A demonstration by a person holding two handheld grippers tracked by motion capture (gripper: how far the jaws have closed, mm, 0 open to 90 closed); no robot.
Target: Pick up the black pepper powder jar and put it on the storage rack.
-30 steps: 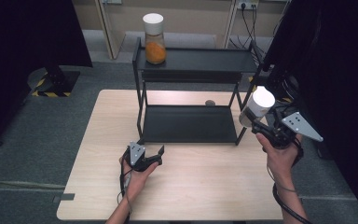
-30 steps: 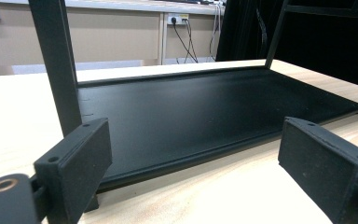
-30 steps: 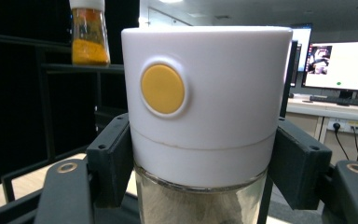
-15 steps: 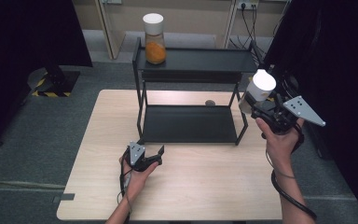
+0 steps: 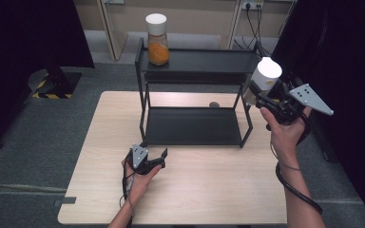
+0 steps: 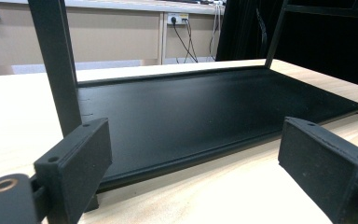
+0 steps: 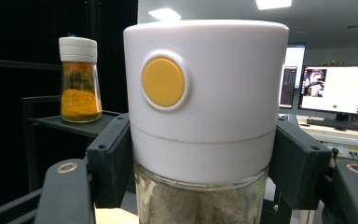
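My right gripper [image 5: 262, 95] is shut on a glass spice jar [image 5: 261, 81] with a white lid, held in the air beside the right end of the black two-tier rack [image 5: 195, 78]. Up close in the right gripper view, the jar [image 7: 205, 107] shows a yellow round button on its lid and greyish contents, with a black jaw on each side. A second jar [image 5: 157, 39] with orange powder stands on the rack's top shelf at the left, also seen as the orange jar [image 7: 78, 79]. My left gripper [image 5: 158, 158] rests open on the table before the rack.
The rack's lower shelf [image 6: 205, 107] lies bare just ahead of the left gripper, with a rack post [image 6: 56, 65] close on its left. A small dark object [image 5: 214, 104] lies on the table behind the lower shelf. The light wooden table [image 5: 209, 190] stretches in front.
My right gripper has lifted the white-lidded jar upward and away from me, from lower-shelf height up to the top shelf's right end. The left gripper has stayed put.
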